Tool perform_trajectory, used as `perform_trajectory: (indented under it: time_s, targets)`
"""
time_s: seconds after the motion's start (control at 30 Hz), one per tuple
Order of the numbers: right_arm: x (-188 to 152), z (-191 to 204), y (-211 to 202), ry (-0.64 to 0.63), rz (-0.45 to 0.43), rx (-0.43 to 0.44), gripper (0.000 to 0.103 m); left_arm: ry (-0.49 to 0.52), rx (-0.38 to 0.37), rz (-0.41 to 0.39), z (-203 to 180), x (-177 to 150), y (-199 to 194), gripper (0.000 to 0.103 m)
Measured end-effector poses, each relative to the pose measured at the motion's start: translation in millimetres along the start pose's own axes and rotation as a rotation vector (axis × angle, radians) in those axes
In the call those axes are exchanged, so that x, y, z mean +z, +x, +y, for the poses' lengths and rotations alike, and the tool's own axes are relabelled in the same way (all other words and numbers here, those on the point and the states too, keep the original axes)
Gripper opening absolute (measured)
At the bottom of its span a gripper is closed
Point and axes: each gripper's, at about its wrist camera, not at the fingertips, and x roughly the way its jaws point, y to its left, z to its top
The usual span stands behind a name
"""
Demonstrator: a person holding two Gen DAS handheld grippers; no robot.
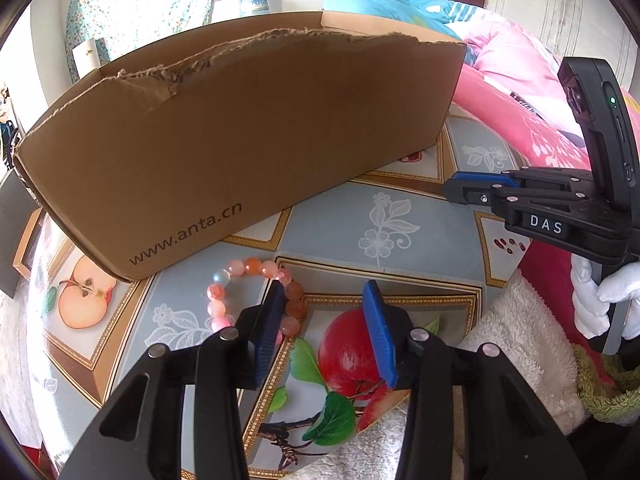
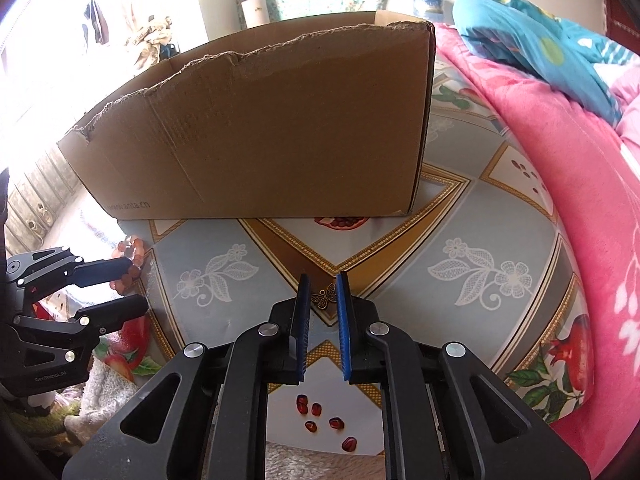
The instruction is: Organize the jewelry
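A cardboard box [image 2: 264, 120] stands at the far side of the table [image 2: 460, 216]. Near of it to the left lies a bead bracelet [image 1: 256, 292], the left gripper [image 1: 324, 320] straddling one side. To the right a butterfly charm [image 2: 324, 298] sits between the right gripper [image 2: 323, 300] fingers, apparently untouched. Bedding [image 2: 560, 140] lies right of the table.

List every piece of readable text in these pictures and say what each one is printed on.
"www.anta.cn": on the front wall of the cardboard box; the right wrist view shows the same print, too blurred to read there.
"DAS": on the body of the right gripper, seen from the left wrist view.
"GenRobot.AI": small, on the body of the left gripper, seen from the right wrist view.
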Motion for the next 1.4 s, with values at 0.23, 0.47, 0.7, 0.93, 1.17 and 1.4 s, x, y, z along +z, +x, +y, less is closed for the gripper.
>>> perform_trajectory:
  time_s: [0.23, 0.47, 0.7, 0.93, 1.17, 1.4]
  targets:
    - [1.1, -1.9, 1.8, 0.046, 0.008, 0.052, 0.011, 0.004, 0.003, 0.0, -1.0, 0.4, -0.1, 0.04]
    - [2.4, -7.7, -3.7, 0.067, -0.007, 0.083, 0.011, 0.001, -0.004, -0.001, -0.5, -0.1, -0.4, 0.04]
    - [-7.4, -16.8, -15.3, 0.062, -0.007, 0.093, 0.013, 0.004, -0.003, -0.001, -1.2, -0.5, -0.8, 0.04]
    - [-7.6, -11.3, -13.9, 0.052, 0.002, 0.082, 0.014, 0.001, 0.002, 0.001, -2.1, 0.2, -0.6, 0.04]
    - [-9.7, -8.2, -13.2, 0.047, -0.001, 0.111, 0.014, 0.004, 0.006, 0.006, -3.4, 1.2, 0.4, 0.04]
    - [-7.1, -6.8, -7.5, 0.007, -0.011, 0.092, 0.014, 0.007, 0.007, 0.008, -3.9, 1.3, 1.1, 0.04]
